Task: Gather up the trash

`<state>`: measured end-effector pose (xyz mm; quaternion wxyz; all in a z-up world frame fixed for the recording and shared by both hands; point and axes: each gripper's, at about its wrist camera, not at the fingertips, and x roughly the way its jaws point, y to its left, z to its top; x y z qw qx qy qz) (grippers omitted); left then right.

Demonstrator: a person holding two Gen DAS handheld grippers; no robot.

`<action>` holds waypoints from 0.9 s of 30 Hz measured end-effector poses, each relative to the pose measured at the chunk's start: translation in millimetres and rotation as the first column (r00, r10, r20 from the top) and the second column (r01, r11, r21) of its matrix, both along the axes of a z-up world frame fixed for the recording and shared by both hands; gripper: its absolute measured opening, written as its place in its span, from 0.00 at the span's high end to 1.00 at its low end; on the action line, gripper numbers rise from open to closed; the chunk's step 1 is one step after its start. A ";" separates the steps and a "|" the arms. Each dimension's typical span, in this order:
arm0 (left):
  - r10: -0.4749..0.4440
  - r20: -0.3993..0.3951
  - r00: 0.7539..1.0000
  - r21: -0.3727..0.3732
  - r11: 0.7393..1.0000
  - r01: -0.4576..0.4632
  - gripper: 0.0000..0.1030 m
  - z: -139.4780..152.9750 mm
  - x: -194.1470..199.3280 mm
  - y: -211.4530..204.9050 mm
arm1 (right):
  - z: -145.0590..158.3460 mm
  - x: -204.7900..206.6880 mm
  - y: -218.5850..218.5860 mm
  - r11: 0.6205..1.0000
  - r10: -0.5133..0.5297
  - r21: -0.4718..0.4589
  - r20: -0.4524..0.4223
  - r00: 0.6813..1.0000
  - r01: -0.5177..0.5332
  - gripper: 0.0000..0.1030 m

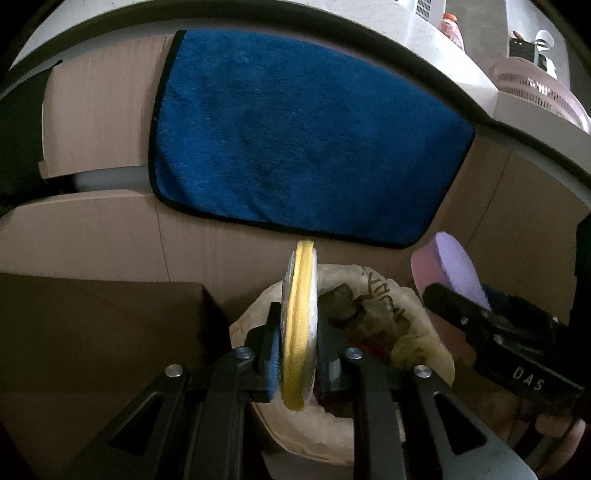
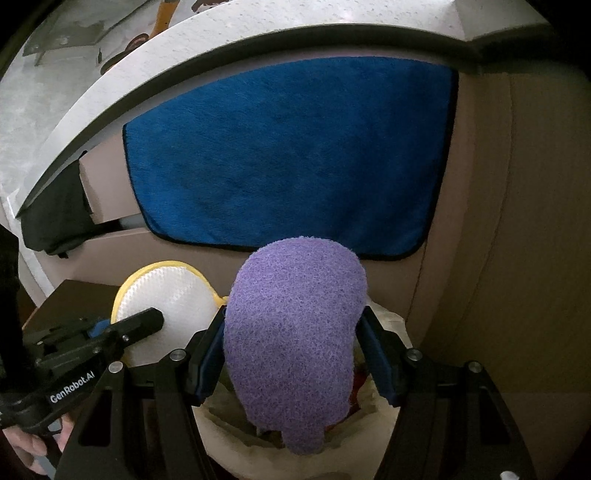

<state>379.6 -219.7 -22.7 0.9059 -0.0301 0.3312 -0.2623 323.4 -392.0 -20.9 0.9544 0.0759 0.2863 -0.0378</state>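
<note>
My left gripper (image 1: 299,354) is shut on a round yellow-and-white scrub pad (image 1: 300,325), held on edge above a trash bin lined with a white bag (image 1: 424,332) that holds crumpled waste. My right gripper (image 2: 291,350) is shut on a purple sponge (image 2: 295,339), held over the same bag (image 2: 391,417). In the left wrist view the purple sponge (image 1: 454,266) and right gripper (image 1: 448,295) show at the right. In the right wrist view the yellow pad (image 2: 170,295) and left gripper (image 2: 155,321) show at the left.
A blue towel (image 1: 295,140) hangs on a tan cabinet front (image 1: 92,240) below a white counter edge (image 1: 424,40). A dark box (image 1: 92,332) stands left of the bin. A pink basket (image 1: 535,88) and a bottle (image 1: 450,26) sit on the counter.
</note>
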 end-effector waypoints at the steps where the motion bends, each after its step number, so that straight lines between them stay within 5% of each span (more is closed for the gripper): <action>1: -0.011 -0.010 1.000 -0.009 1.000 0.010 0.63 0.7 1.7 0.9 | -0.8 0.6 0.7 1.000 -0.007 -0.002 -0.002 1.000 0.007 0.36; 7: -0.030 -0.043 0.999 -0.099 0.995 0.026 0.52 7.7 10.1 13.5 | 3.0 -7.2 -1.6 0.999 -0.044 0.013 0.026 0.999 0.044 0.30; 9: -0.056 -0.080 0.995 -0.073 0.996 0.050 0.52 10.6 9.1 17.4 | 5.5 -12.6 -1.2 0.998 -0.056 0.025 0.031 0.998 0.055 0.30; 13: -0.002 -0.012 1.000 -0.026 1.000 0.002 0.50 22.7 -19.0 40.7 | 11.8 -31.5 6.3 0.997 -0.075 0.018 0.039 0.996 0.075 0.29; 21: 0.171 0.182 0.968 0.123 0.973 -0.195 0.49 49.7 -152.0 121.8 | 28.2 -124.4 63.3 0.999 -0.044 -0.011 0.064 0.997 0.045 0.29; 27: 0.259 0.242 0.935 0.140 0.944 -0.298 0.49 55.3 -246.5 168.1 | 36.1 -203.7 129.2 0.998 0.039 -0.043 0.082 0.996 -0.035 0.29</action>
